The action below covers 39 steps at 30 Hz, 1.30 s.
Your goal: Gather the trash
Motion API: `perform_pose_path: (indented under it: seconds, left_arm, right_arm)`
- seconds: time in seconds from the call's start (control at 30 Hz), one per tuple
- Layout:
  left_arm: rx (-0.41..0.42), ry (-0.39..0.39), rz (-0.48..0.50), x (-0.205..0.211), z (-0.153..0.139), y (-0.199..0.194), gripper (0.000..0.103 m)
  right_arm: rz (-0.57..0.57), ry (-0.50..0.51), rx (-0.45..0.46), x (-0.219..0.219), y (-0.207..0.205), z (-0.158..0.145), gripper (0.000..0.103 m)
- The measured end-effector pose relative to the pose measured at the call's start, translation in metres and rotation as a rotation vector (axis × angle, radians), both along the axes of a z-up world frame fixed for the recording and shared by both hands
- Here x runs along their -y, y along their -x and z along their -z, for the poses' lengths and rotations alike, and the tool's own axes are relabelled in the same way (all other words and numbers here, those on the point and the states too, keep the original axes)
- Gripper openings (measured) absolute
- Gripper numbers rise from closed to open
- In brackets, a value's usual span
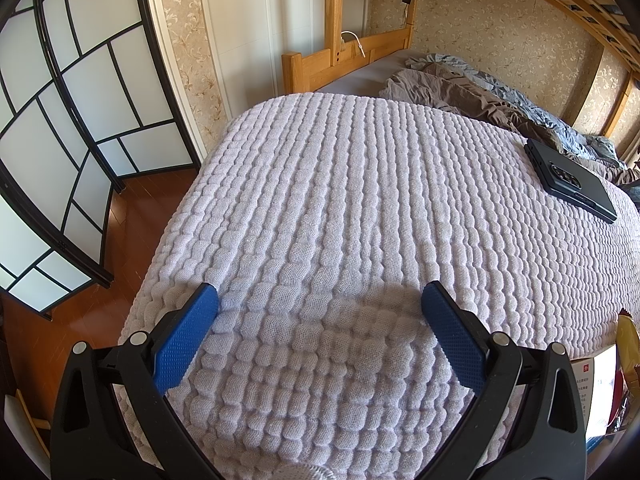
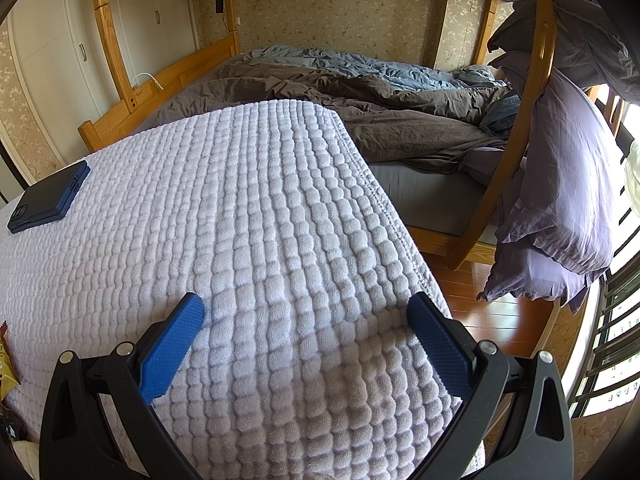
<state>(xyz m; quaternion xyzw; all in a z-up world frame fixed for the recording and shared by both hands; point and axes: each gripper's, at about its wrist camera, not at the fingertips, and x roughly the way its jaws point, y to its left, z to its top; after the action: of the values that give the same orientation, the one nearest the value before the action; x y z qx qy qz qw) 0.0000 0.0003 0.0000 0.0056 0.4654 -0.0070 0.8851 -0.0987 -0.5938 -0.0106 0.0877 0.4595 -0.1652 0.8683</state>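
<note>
2 handheld grippers with black frames and blue textured finger pads hover low over a pale lilac waffle-knit blanket [image 1: 340,200] on a bed: the left gripper [image 1: 320,300] and the right gripper [image 2: 306,310] both have their jaws spread wide apart, holding nothing. The only likely trash in view is a brown-and-yellow snack wrapper [image 2: 5,354] at the far left edge of the right view, lying left of the right gripper, mostly cut off, so its long axis cannot be judged. A dark blue phone case [image 1: 572,180] lies flat between the 2 grippers' lines of sight, farther up the blanket.
</note>
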Motion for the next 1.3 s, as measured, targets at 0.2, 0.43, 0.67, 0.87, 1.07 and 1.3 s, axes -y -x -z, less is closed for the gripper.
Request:
perform_pose_path:
  seconds: [0.2, 0.43, 0.67, 0.87, 1.07, 1.3]
  left_arm:
    - [0.0, 0.0, 0.0, 0.0, 0.0, 0.0, 0.102]
    - [0.0, 0.0, 0.0, 0.0, 0.0, 0.0, 0.102]
    - [0.0, 0.002, 0.001, 0.0, 0.0, 0.0, 0.102]
    - [-0.005, 0.0, 0.006, 0.0, -0.001, -0.002, 0.102]
    - [-0.043, 0.086, 0.002, -0.006, -0.012, -0.01, 0.102]
    - [0.042, 0.104, 0.131, 0.01, -0.054, 0.034, 0.102]
  right_arm:
    - [0.0, 0.0, 0.0, -0.001, 0.001, 0.001, 0.099]
    - [-0.005, 0.0, 0.0, 0.0, 0.0, -0.001, 0.099]
    - [-0.007, 0.001, 0.001, 0.002, 0.0, -0.003, 0.099]
    - [-0.087, 0.045, 0.035, -0.018, 0.006, -0.011, 0.099]
    - [-0.251, 0.093, 0.12, -0.057, 0.022, -0.039, 0.099]
    - [-0.434, 0.104, 0.112, -0.103, 0.058, -0.069, 0.099]
